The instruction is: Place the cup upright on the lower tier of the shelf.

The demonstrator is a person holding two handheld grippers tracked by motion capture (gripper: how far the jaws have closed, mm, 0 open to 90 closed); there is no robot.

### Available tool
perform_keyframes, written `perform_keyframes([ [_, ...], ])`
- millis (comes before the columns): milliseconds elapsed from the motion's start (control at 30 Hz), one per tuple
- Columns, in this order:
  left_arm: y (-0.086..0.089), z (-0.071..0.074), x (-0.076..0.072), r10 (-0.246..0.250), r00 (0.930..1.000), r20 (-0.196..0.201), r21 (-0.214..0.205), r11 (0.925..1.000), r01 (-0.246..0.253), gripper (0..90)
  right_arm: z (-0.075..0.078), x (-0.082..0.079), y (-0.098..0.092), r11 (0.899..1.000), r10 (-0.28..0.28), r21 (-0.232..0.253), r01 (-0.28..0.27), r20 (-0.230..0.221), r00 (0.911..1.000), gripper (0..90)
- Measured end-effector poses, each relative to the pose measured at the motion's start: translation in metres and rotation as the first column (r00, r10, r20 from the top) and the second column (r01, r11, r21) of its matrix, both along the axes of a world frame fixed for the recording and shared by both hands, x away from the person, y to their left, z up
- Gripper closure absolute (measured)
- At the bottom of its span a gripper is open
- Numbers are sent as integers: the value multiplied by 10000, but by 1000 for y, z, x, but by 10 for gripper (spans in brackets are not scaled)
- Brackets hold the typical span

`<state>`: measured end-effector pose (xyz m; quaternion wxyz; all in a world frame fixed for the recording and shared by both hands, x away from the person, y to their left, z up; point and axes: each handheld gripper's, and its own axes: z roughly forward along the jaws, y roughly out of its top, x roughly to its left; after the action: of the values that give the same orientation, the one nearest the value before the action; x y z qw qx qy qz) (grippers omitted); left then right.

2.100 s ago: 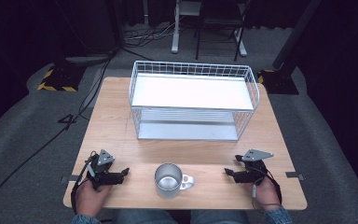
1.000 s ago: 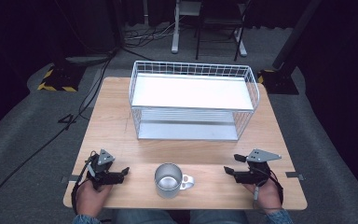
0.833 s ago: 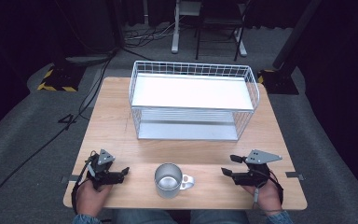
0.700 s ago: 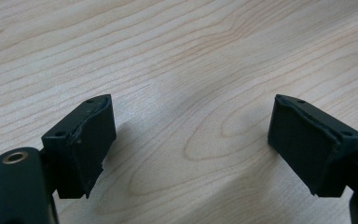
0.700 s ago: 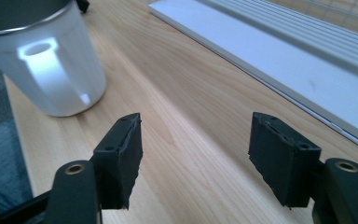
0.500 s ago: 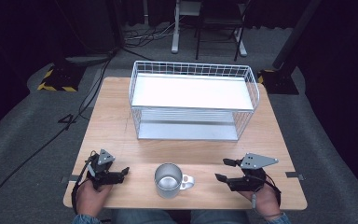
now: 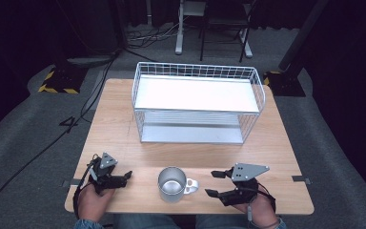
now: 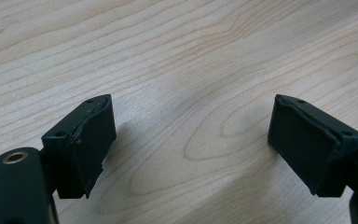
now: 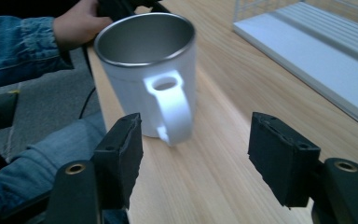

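both hand-held grippers sit near the front edge of the desk [image 7: 119, 124], a pale wooden top that is the biggest thing in view. next in size is the white wire rack [image 7: 198, 102], standing toward the back of the desk with 2 levels, a flat white shelf on top and another below. in front of it, between the 2 hands, stands a metal mug [image 7: 172, 183], upright, its white handle turned toward the person's right. the right hand-held gripper [image 7: 215, 183] lies just beside that handle, its jaws spread wide and holding nothing; in the right gripper view the mug [image 9: 151, 70] sits just past the 2 jaws with the handle facing the gap between them, not touching either. the left hand-held gripper [image 7: 123, 177] rests well to the left of the mug, pointing toward it; in the left gripper view its jaws stand wide apart over bare wood grain, gripping nothing. a denim sleeve [image 9: 21, 46] shows beyond the mug.
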<state>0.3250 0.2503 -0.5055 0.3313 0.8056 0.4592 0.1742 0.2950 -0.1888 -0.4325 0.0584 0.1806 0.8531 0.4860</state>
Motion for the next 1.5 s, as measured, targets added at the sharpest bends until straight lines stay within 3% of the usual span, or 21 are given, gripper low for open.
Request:
perform_keyframes([
  [200, 0, 0, 0, -21, 10000, 1, 24, 10000, 21, 153, -4, 2, 12, 9976, 694, -58, -695, -158, 9975, 394],
  [567, 0, 0, 0, -19, 10000, 1, 26, 10000, 19, 154, -15, 13, 25, 9960, 886, -66, -890, -468, 9950, 439],
  [1033, 0, 0, 0, -25, 10000, 1, 38, 10000, 25, 154, -20, 21, 42, 9883, 1357, -628, -1389, -522, 9894, 548],
  [1267, 0, 0, 0, -17, 10000, 3, 25, 10000, 17, 153, -18, 23, 45, 9840, 1584, -791, -1597, -219, 9871, 660],
  [1500, 0, 0, 0, -20, 10000, 1, 25, 10000, 20, 154, -17, 22, 46, 9783, 1792, -1063, -1776, 55, 9838, 697],
])
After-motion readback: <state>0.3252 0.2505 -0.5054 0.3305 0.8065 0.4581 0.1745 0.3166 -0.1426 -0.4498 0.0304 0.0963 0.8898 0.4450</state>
